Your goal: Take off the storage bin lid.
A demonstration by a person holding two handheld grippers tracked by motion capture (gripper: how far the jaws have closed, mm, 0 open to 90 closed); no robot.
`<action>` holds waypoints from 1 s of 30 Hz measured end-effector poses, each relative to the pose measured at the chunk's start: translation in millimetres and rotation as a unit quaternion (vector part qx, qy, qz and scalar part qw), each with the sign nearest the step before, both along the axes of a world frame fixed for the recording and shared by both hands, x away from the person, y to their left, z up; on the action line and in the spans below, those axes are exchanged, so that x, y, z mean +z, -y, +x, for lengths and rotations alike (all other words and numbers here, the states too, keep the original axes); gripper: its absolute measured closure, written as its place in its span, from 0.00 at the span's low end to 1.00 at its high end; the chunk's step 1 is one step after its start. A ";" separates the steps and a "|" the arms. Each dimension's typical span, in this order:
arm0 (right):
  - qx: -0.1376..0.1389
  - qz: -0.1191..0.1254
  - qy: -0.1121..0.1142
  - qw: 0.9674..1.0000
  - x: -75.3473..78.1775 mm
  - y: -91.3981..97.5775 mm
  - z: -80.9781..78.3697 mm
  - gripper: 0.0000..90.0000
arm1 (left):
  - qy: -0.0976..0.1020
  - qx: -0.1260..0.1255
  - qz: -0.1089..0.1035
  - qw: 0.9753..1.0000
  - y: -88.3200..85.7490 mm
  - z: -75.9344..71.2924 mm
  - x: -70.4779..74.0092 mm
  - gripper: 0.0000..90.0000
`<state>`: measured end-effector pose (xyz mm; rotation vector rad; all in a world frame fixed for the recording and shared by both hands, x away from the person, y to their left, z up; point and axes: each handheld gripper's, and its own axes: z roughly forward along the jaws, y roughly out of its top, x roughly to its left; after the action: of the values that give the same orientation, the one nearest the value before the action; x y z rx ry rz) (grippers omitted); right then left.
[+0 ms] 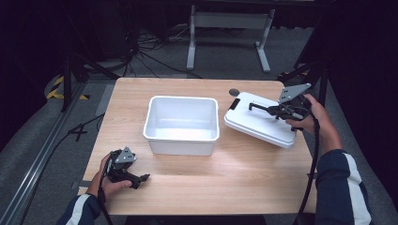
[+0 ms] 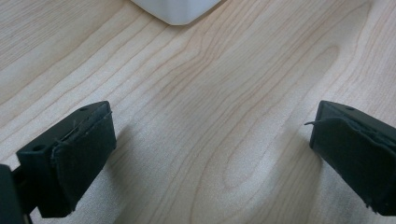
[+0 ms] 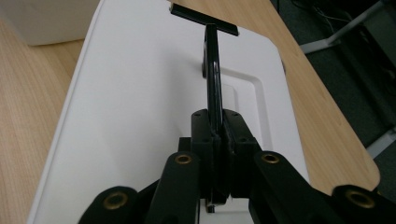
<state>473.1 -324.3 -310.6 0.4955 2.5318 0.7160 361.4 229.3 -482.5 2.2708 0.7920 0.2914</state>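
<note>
A white lid (image 1: 256, 123) with a thin black handle (image 1: 260, 108) lies at the right of the table, beside a white rectangular bin (image 1: 182, 123) that stands in the middle with nothing in it. My right gripper (image 1: 277, 111) is shut on that handle. In the right gripper view the jaws pinch the black handle (image 3: 214, 70) above the lid (image 3: 140, 107), right gripper (image 3: 217, 128). My left gripper (image 1: 141, 179) rests near the table's front left corner. Its jaws stand wide open over bare wood, left gripper (image 2: 212, 154).
A corner of the bin (image 2: 175, 10) shows at the top of the left gripper view. A small dark round spot (image 1: 233, 92) marks the tabletop behind the lid. A white stand (image 1: 230, 28) and cables lie on the floor beyond the table's far edge.
</note>
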 end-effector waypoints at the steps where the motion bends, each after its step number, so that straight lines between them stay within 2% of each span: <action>1: -0.001 -0.002 -0.005 1.000 -6.1 -1.3 2.6 0.94 | 0.000 0.000 0.000 1.000 0.0 0.0 0.0 0.01; 11: -0.015 0.015 -0.019 1.000 -32.8 -1.0 13.4 0.94 | 0.000 0.000 0.000 1.000 0.0 0.0 0.0 0.01; 18: -0.021 0.016 -0.028 0.999 -52.7 0.5 18.4 0.94 | 0.000 -0.001 0.000 1.000 0.0 0.1 0.0 0.01; 25: -0.019 0.021 -0.037 0.999 -64.3 -0.5 19.3 0.94 | 0.000 0.000 0.000 1.000 0.0 0.0 0.0 0.01; 29: -0.022 0.015 -0.039 0.999 -69.9 -1.2 21.0 0.94 | 0.000 0.000 0.000 1.000 0.0 0.0 0.0 0.01; 30: -0.024 0.017 -0.045 0.999 -71.0 -1.8 21.0 0.94 | 0.000 0.000 0.000 1.000 0.0 0.0 0.0 0.01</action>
<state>494.2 -322.5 -381.6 0.6109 2.5855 0.7357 361.5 229.3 -482.5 2.2714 0.7907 0.2922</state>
